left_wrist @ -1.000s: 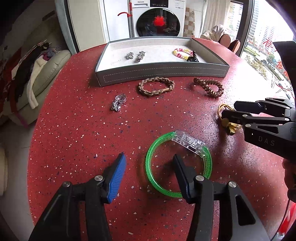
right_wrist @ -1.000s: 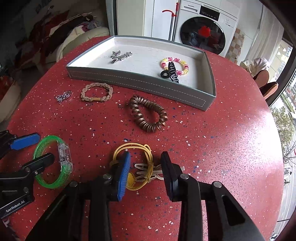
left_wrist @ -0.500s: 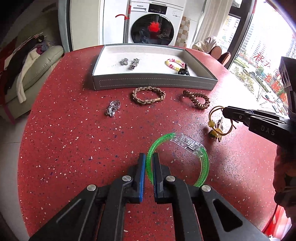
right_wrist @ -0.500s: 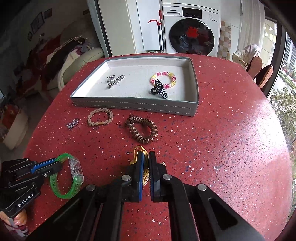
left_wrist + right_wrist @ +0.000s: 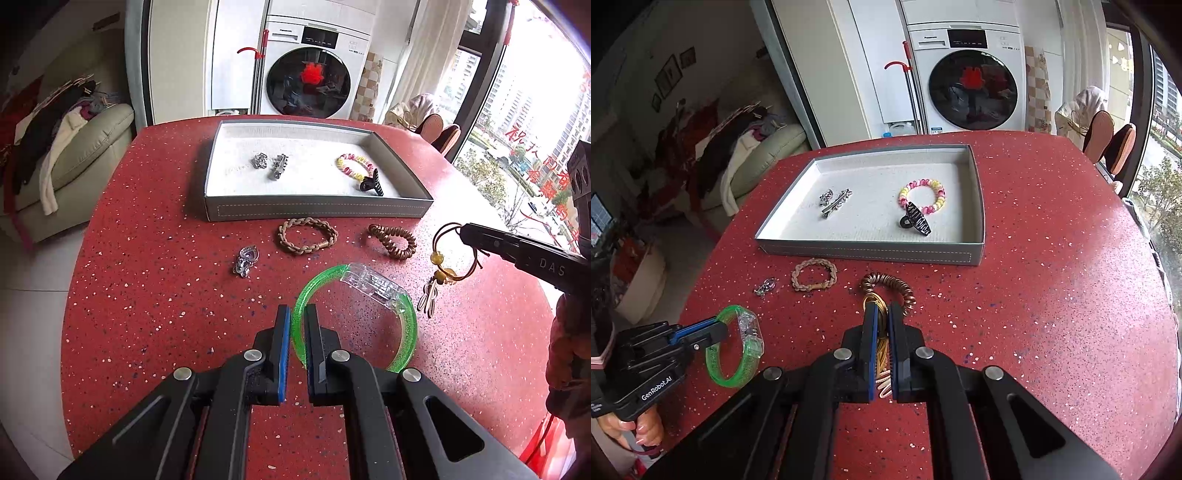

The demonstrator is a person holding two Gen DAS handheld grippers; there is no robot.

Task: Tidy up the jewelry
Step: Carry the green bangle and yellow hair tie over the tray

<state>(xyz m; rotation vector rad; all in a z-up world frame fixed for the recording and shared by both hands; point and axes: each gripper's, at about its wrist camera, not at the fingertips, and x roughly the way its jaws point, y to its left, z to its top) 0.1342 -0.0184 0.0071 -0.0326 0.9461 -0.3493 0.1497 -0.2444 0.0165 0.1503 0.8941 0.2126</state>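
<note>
Your left gripper pinches the green bangle, lower centre of frame. Your right gripper clamps the gold cord bracelet, centre frame.

Bare red tabletop on the frame's right gives open passage to the tray; braided bracelet and coil bracelet block its front wall.

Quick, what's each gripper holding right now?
Left gripper: shut on the green bangle.
Right gripper: shut on the yellow cord bracelet.

A home: washing machine, clothes-strewn sofa (pictures on the wall), red dining table
</note>
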